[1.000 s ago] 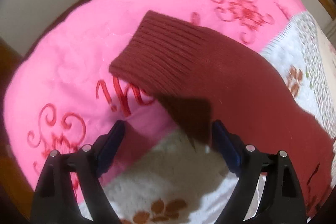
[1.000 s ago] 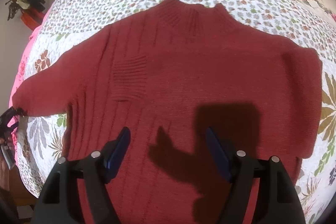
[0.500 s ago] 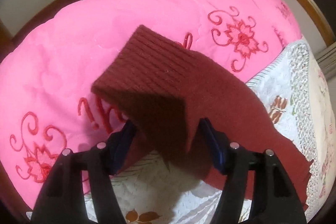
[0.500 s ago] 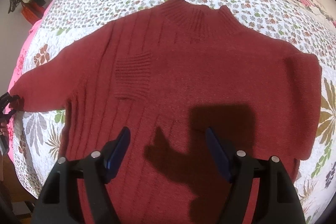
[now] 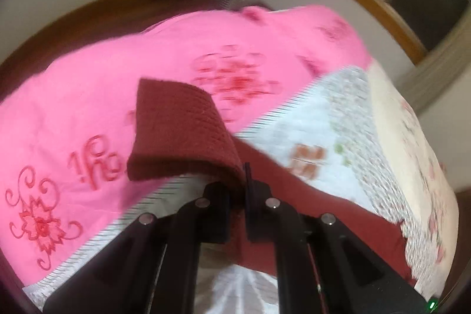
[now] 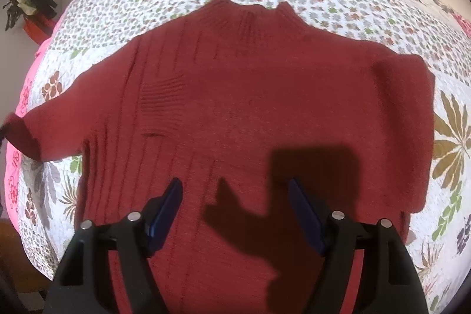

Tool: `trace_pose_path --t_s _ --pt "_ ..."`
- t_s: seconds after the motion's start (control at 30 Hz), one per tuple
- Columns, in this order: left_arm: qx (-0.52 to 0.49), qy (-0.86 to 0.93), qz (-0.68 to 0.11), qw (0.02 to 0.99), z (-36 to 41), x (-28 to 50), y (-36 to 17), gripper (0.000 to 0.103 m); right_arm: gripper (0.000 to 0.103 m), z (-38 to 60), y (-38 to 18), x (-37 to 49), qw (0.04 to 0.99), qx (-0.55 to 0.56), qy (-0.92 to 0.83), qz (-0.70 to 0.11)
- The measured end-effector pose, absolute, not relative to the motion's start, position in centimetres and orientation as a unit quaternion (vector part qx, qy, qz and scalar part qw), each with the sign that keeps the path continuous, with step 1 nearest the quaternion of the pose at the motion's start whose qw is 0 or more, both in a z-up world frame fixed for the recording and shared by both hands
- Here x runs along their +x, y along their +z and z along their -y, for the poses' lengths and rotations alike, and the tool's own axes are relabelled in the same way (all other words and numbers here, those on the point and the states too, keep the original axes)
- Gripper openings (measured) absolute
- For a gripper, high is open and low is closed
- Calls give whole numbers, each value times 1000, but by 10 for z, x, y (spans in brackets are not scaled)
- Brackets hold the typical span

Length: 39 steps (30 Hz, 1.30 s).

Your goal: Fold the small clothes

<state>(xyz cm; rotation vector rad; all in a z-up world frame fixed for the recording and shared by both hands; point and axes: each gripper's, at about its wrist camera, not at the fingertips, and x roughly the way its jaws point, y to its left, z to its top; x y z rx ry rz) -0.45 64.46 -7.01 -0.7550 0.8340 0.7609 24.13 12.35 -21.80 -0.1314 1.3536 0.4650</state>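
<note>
A floral quilt (image 6: 368, 8) and pink embroidered blanket (image 5: 88, 96) cover the bed. The maroon sweater (image 6: 250, 108) lies flat, collar pointing away. The left gripper (image 5: 240, 190) pinches its sleeve cuff (image 5: 179, 134); the right gripper (image 6: 235, 214) hovers agape.

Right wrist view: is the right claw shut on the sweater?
No. The right claw is open, its blue pads wide apart above the flat dark red sweater, gripping nothing.

Sweater (image 6: 265, 114): matt maroon rib-knit wool, fuzzy. Quilt (image 6: 338, 5): stitched printed cotton; pink blanket (image 5: 88, 96) smooth, embroidered. Claws: matt black plastic.
</note>
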Motion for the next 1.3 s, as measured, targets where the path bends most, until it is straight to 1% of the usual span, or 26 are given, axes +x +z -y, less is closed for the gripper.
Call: trace_pose_path --t_s 0.17,0.37,0.63,0.73,0.77,0.8,0.87,0.97,1.1,1.23,1.3 --pt "-295 292 -409 813 -591 43 -70 6 75 -107 -220 242 754 -53 201 -623" --pt "-263 208 -438 834 -522 101 -89 6 76 -84 -222 242 757 -45 182 -626" --pt "-238 119 -478 837 -440 155 -126 6 76 -62 -227 245 758 -34 169 -629" --pt "-229 83 -511 824 -412 169 -149 8 76 -56 -230 247 757 -30 165 -631" --pt "-230 60 -530 814 -404 174 -161 12 76 -55 -232 248 756 -28 164 -633" --pt "-228 38 -552 802 -395 178 -173 23 76 -54 -233 248 755 -26 162 -634" --pt "-218 4 -579 785 -383 179 -188 36 76 -53 -236 250 754 -23 160 -637" --pt "-225 -47 -577 783 -374 167 -182 42 76 -54 -239 250 752 -24 161 -638" --pt "-243 -53 -545 801 -397 139 -155 62 76 -61 -236 250 752 -21 173 -636" --pt "-196 49 -544 814 -445 127 -148 63 76 -88 -229 255 750 -18 204 -629" --pt "-190 114 -555 802 -478 125 -154 60 76 -107 -225 258 750 -25 221 -623"
